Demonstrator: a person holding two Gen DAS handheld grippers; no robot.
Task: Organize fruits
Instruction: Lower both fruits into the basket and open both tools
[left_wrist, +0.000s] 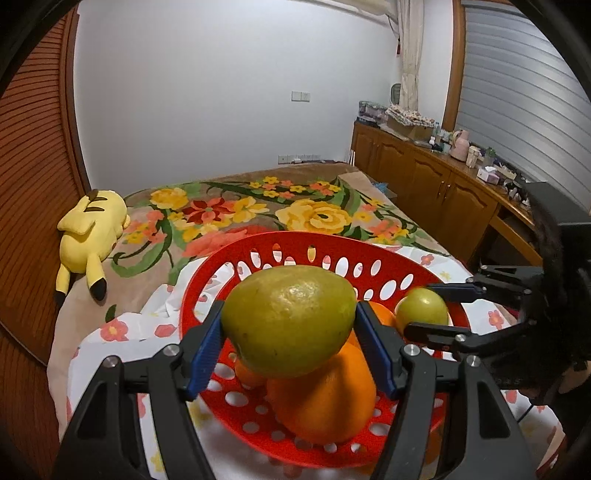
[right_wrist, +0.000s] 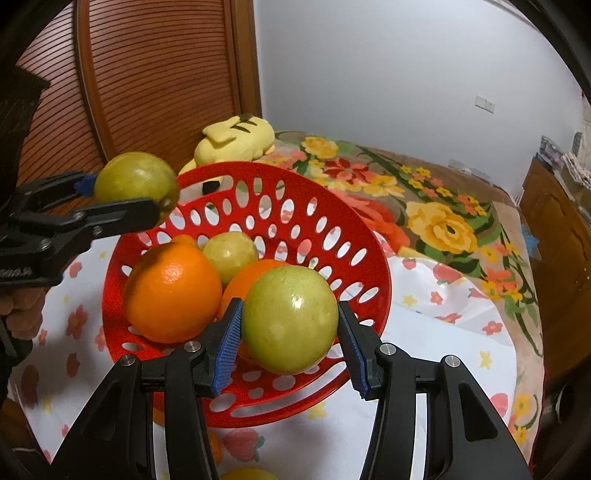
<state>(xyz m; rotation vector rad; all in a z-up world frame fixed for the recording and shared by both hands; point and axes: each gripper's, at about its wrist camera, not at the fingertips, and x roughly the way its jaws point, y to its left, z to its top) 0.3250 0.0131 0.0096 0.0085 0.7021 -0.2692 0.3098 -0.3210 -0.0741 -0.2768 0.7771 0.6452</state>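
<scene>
Holding oranges and perhaps one green fruit, red basket (right_wrist: 155, 369); both tongs (left_wrist: 288, 328) (right_wrist: 290, 328) pinching green fruits.

Even, soft indoor light from overhead, colours slightly washed. Small glare spots on the green fruit (left_wrist: 288, 319) in my left gripper (left_wrist: 290, 354). Heavy fisheye bend and black vignette at edges. My right gripper (left_wrist: 424, 308) looks motion-blurred there.

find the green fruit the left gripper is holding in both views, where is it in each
Left wrist view: the large green fruit fills the lower centre, clamped in the left gripper.
Right wrist view: the same fruit sits at the left edge, above the basket rim.
Shared landmark: the red basket, with the yellow plush toy behind it.
</scene>
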